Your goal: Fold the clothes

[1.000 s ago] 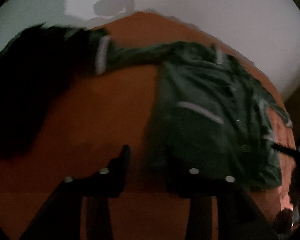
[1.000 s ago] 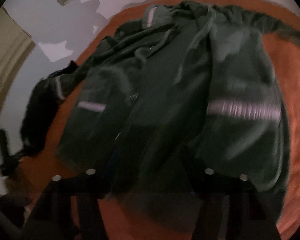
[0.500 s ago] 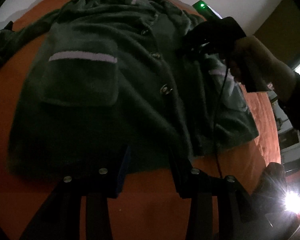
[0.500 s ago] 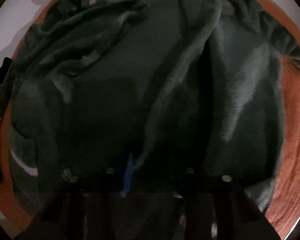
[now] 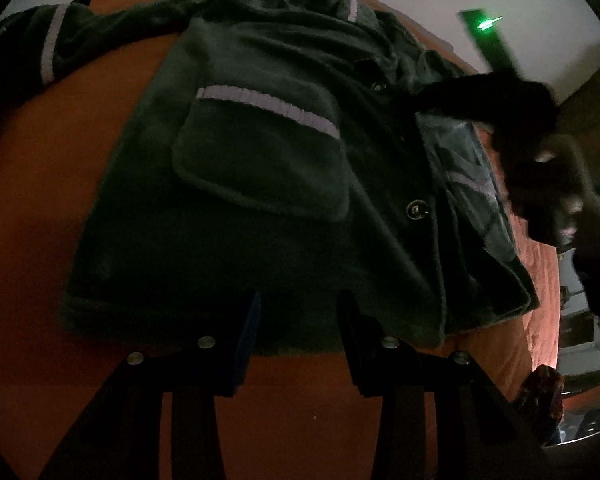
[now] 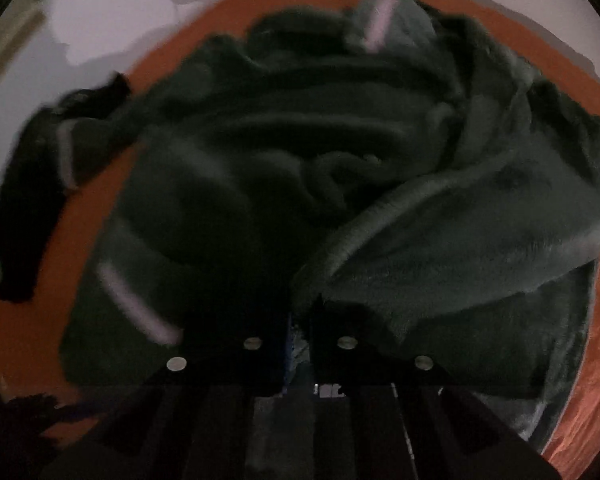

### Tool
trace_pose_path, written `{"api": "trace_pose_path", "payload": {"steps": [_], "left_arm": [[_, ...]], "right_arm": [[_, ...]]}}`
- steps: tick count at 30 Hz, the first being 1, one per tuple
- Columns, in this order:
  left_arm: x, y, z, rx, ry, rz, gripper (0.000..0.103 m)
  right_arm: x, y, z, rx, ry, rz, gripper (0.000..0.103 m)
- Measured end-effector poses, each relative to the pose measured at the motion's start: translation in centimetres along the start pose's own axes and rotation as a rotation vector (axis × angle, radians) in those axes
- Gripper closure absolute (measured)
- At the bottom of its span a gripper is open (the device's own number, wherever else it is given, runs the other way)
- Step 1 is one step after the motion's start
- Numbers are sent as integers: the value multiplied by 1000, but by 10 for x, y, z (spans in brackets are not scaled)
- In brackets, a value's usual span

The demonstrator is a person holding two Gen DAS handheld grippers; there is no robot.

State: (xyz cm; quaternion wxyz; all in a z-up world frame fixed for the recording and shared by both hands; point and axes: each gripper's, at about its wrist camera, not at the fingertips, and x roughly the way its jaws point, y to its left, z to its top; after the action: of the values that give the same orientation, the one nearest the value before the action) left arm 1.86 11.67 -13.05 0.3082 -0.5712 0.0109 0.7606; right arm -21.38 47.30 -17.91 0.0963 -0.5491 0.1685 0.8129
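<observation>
the left gripper (image 5: 298, 312) hangs over the near hem of a dark green fleece jacket (image 5: 268, 184), its two black fingers apart with nothing between them, the tips just above the hem edge. the right gripper (image 6: 300, 320) has its fingers pinched almost together on a fold of the same jacket, the front panel (image 6: 472, 248) lifted and bunched from the right side toward its tips.

the jacket lies spread on an orange bed cover (image 5: 44, 184), collar at the far end, hem near. a patch pocket (image 5: 260, 160) with a pale stripe along its top sits on the left front, a dark round button (image 5: 417, 209) just right of it. one sleeve (image 5: 100, 36) reaches far left, ending in a cuff with a pale band (image 5: 50, 42). in the left wrist view the right gripper and the hand (image 5: 540, 168) holding it show as a dark blurred mass at the right edge of the jacket.

no brand, label or readable writing shows on the garment or the tools; the light is dim and the right view is blurred.
</observation>
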Motion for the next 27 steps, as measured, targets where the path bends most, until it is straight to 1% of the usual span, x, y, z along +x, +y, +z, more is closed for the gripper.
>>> {"api": "trace_pose_path", "payload": {"steps": [1,2,3,5,7,8,9,11,12,13,15,16,17,18,19,21,23,24,26,27], "left_arm": [[0,-2,-1,5,0,-3,61],[-2,-5,-5,14,0,-4,61],[-4,-9,-8,23,1,-6,61],[-4,-13,-8,45,5,-12,61],[-1,-14,-4,63,13,-23,61],[1,-15,-2,72,20,-29,61],[4,-16,0,81,26,-35,61],[10,-20,-2,104,41,-41,61],[15,-23,-3,116,49,-41,61],[18,-26,-2,125,53,-39,61],[23,-32,0,147,59,-32,61],[25,-34,1,156,58,-26,61],[26,-36,3,164,56,-20,61],[26,-36,4,167,55,-19,61],[26,-37,5,169,55,-22,61],[27,-39,7,174,54,-27,61],[24,-40,6,178,51,-33,61],[22,-39,5,178,47,-34,61],[19,-37,1,172,46,-36,61],[19,-35,-1,163,49,-38,61]], "right_arm": [[7,-8,0,9,9,-28,92],[9,-14,-1,19,14,-52,83],[3,-19,-5,37,8,-57,70],[-21,-31,-17,81,-24,-34,58],[-58,-37,-37,90,-78,1,52],[-75,-38,-54,90,-110,13,47],[-90,-36,-75,86,-142,34,46],[-119,-32,-117,79,-205,75,46],[-127,-26,-138,50,-208,94,46],[-124,-10,-160,-18,-181,100,46],[-109,28,-189,-162,-158,69,56],[-101,43,-201,-221,-145,42,58],[-92,56,-212,-276,-127,13,66],[-84,69,-224,-330,-109,-16,70],[-75,80,-233,-380,-106,-57,71],[-66,91,-239,-439,-122,-140,71],[-54,97,-239,-489,-117,-206,71],[-49,98,-238,-495,-102,-215,71],[-41,90,-236,-466,-57,-181,71],[-38,87,-234,-457,-55,-180,78]]}}
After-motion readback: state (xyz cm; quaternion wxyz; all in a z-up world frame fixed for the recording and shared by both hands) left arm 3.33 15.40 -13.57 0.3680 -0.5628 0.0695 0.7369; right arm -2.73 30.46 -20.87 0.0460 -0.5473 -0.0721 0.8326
